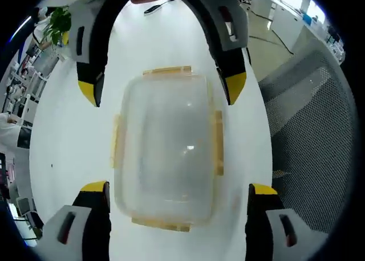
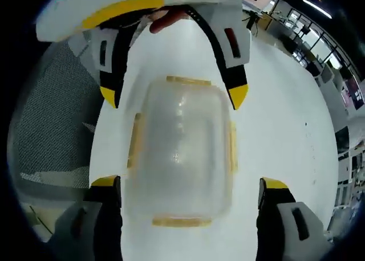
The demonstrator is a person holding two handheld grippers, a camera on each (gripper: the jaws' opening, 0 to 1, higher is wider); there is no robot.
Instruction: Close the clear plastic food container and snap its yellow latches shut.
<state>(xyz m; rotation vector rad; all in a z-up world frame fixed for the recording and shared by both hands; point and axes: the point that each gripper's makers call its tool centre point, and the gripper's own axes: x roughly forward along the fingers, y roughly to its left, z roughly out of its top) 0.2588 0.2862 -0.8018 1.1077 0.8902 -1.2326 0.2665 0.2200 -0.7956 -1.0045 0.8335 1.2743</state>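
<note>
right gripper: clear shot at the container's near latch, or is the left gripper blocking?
Probably yes. The right gripper is open with the container between its tips, and the near latch lies unobstructed. The left gripper sits open over the far end, out of the way.

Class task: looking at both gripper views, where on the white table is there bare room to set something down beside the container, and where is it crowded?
Bare white table lies between the container and the table's edges. Its short ends are crowded: the left gripper and right gripper face each other there.
</note>
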